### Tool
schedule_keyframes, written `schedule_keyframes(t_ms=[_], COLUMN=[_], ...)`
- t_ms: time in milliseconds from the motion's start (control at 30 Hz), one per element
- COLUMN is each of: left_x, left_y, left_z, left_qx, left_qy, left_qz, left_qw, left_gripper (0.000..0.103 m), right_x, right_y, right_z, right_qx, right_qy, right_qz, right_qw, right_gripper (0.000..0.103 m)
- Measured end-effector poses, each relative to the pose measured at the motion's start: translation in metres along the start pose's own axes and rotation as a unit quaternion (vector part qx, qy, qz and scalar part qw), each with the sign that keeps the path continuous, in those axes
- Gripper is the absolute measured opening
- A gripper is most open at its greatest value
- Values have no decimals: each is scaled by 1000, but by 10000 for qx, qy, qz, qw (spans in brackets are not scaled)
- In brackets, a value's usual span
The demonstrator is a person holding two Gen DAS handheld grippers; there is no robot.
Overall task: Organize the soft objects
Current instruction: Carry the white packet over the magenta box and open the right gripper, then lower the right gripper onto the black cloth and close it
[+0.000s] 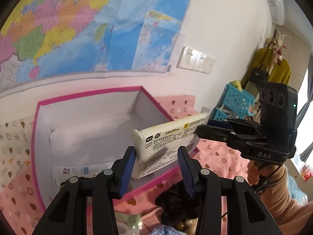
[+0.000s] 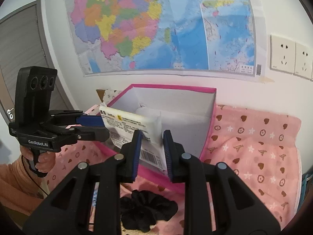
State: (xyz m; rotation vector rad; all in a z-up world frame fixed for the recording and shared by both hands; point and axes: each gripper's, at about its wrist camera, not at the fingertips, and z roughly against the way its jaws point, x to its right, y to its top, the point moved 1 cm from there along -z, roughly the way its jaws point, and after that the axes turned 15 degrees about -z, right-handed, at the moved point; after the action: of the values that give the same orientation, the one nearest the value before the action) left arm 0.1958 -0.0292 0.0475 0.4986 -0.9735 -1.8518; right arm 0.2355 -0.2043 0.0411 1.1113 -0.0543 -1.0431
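A white pack of wipes [image 1: 166, 135] hangs tilted over the open pink box [image 1: 88, 95], held at both ends. My left gripper [image 1: 156, 149] is shut on one end, its blue pads against the pack's sides. The right gripper [image 1: 201, 132] clamps the far end from the right. In the right wrist view, my right gripper [image 2: 152, 133] is shut on the barcode end of the wipes pack [image 2: 127, 121], and the left gripper [image 2: 102, 127] grips the other end from the left. The pink box [image 2: 176, 87] has white inner walls.
Another printed pack [image 1: 78, 171] lies inside the box. A black scrunchie [image 2: 146, 209] rests on the pink patterned cloth [image 2: 254, 146] in front of the box. A blue perforated basket [image 1: 234, 99] stands to the right. A wall with a map and sockets rises behind.
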Motion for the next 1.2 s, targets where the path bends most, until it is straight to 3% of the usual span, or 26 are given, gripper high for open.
schedule_keyframes(t_ms=[300,367,433,600,933,1200], left_x=[-27,-34,-42,-45,-18,1], left_y=[-11,-12,-13,-16,-23,-37], left_z=[-51,-61,-66,-62,-38,1], left_qx=[-728,-849,-886,-750,-463,-74], left_qy=[-25,186,266,386,520,462], left_qz=[516,638,782,833,199,20], left_qw=[9960,9942,9926,9929,9974,9989], left_gripper=[44,44,47,47,52,59], right_x=[24,28,28,19,15,4], right_y=[0,3,5,1,-19,-37], right_z=[-36,-38,-36,-27,-17,10], right_qx=[-431,-381,-212,7,-87,-119], right_qy=[-557,-751,-872,-918,-704,-173], right_qz=[-438,-520,-512,-286,-266,-401], right_qw=[9966,9951,9946,9954,9971,9990], right_gripper=[31,43,48,55,55,59])
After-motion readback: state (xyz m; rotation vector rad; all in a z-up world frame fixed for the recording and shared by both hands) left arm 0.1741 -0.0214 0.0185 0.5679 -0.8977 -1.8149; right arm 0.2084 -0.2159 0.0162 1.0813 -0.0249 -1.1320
